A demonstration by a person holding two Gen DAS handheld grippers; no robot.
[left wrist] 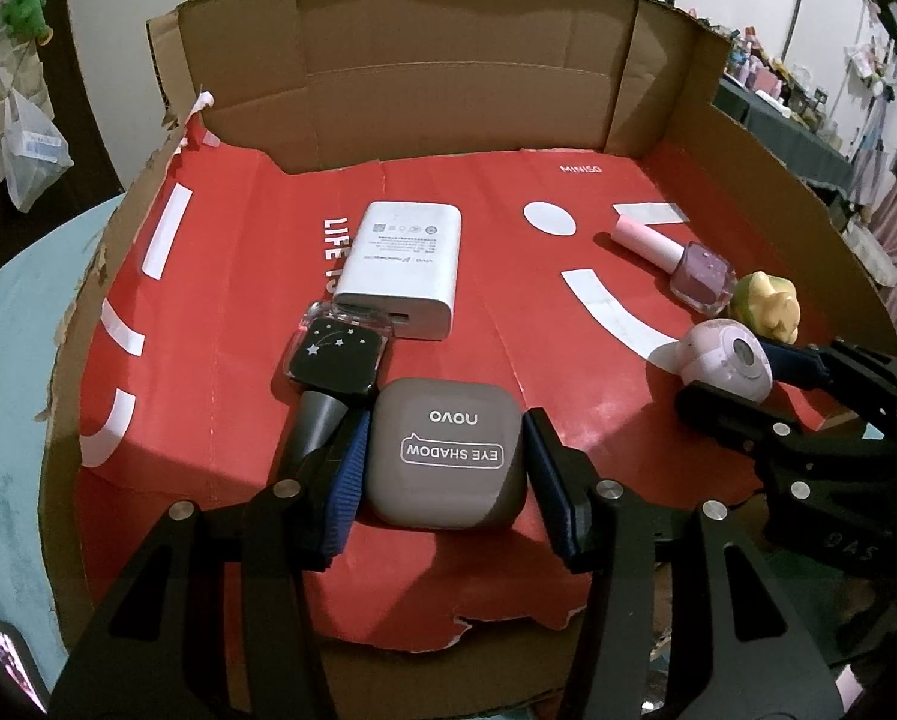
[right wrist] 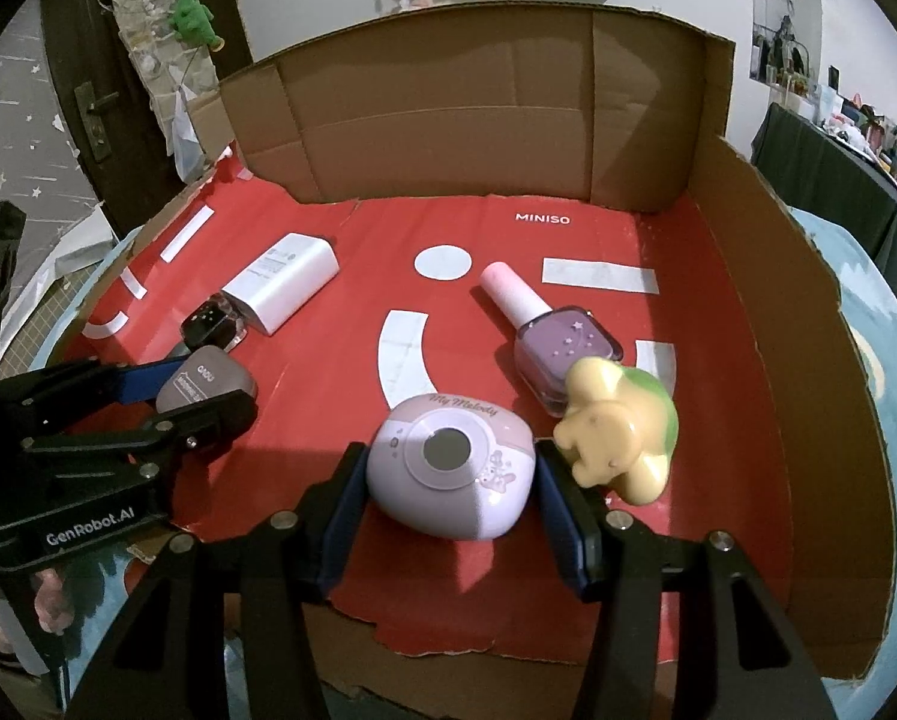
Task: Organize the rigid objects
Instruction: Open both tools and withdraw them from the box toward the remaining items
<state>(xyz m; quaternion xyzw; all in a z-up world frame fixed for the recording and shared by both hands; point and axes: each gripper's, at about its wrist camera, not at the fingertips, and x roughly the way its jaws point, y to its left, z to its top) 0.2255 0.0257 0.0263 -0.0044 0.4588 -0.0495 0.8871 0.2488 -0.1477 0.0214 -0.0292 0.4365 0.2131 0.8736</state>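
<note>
Your left gripper (left wrist: 445, 459) clamps the grey eye shadow case (left wrist: 446, 453) on the red paper (left wrist: 220, 414) lining the cardboard box (left wrist: 424, 90). Ahead of it, a black-capped bottle (left wrist: 334, 360) crowds the left finger, against the white charger (left wrist: 403, 267). Your right gripper (right wrist: 448, 489) squeezes the lilac compact (right wrist: 451, 474); a yellow-green figurine (right wrist: 619, 438) touches its right finger, nail polish (right wrist: 559, 345) just beyond. Only the right view shows the compact's lettering.

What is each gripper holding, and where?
The left gripper clamps the eye shadow case by its two sides; the right gripper clamps the lilac compact likewise.
</note>
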